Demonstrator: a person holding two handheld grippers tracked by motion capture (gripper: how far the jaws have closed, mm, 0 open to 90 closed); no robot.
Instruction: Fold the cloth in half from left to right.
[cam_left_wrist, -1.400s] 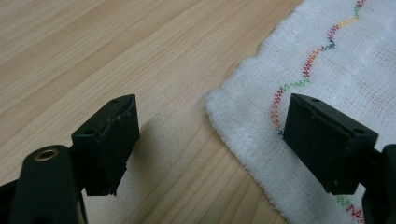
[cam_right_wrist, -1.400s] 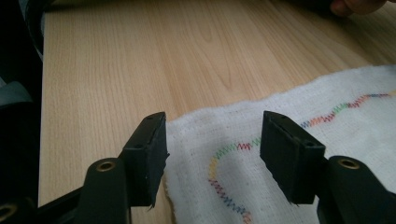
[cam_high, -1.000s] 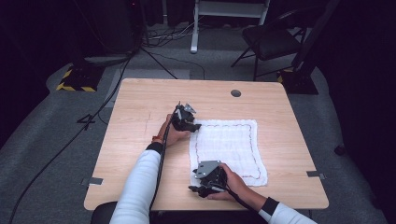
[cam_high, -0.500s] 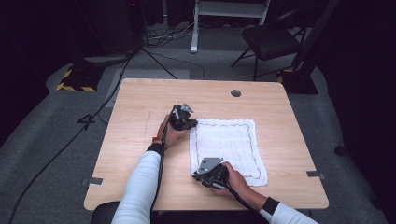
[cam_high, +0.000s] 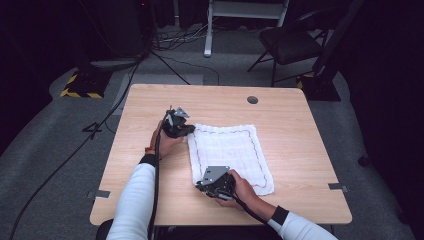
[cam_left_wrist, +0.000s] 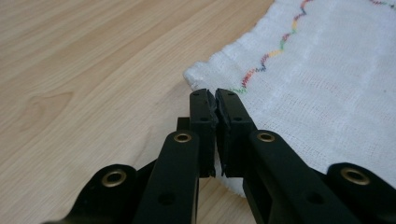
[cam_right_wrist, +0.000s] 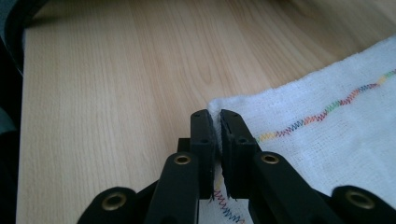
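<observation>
White woven cloth with rainbow zigzag stitching (cam_high: 231, 155) lies flat on light wooden table (cam_high: 295, 135). Left gripper (cam_left_wrist: 215, 98) has just clamped its far-left corner; right gripper (cam_right_wrist: 215, 116) has just clamped the near-left corner, cloth edge pinched between both pairs of pads.

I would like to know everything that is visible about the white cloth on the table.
The white cloth is a roughly square piece of thin, gauze-like woven fabric with a wavy line of many-coloured stitching just inside its hem. It lies spread nearly flat on the wooden table, right of centre. The left gripper is shut on its far left corner and the right gripper is shut on its near left corner, each pinching the edge between black jaws.
</observation>
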